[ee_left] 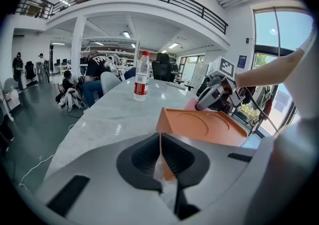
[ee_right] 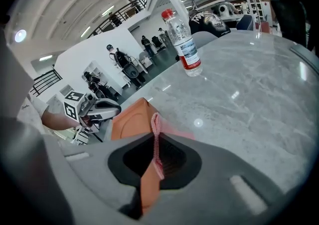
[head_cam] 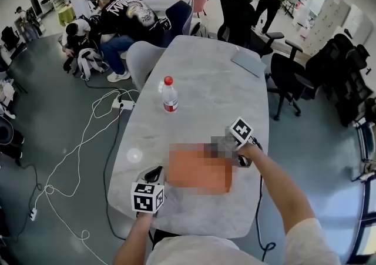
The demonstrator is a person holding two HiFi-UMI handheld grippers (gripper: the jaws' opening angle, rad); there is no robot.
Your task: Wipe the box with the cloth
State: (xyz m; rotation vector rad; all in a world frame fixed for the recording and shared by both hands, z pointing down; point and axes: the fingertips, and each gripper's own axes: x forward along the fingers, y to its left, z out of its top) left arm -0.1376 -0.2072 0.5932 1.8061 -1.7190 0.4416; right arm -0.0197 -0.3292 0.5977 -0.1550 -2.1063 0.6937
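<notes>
A flat orange box (head_cam: 197, 170) lies near the front of the grey marble table (head_cam: 205, 81). My left gripper (head_cam: 154, 175) is at the box's left edge. In the left gripper view its jaws (ee_left: 160, 141) are shut on a corner of the box (ee_left: 204, 125). My right gripper (head_cam: 238, 152) is at the box's far right corner. In the right gripper view it (ee_right: 156, 144) is shut on a pink cloth (ee_right: 156, 119), which hangs against the box (ee_right: 130, 119). From the left gripper view, the cloth (ee_left: 192, 104) shows under the right gripper (ee_left: 219, 94).
A water bottle with a red cap (head_cam: 169, 94) stands mid-table beyond the box. A grey flat device (head_cam: 247, 63) lies at the far right edge. Office chairs (head_cam: 294, 76) ring the table, cables (head_cam: 88, 134) trail on the floor at left, and people sit beyond.
</notes>
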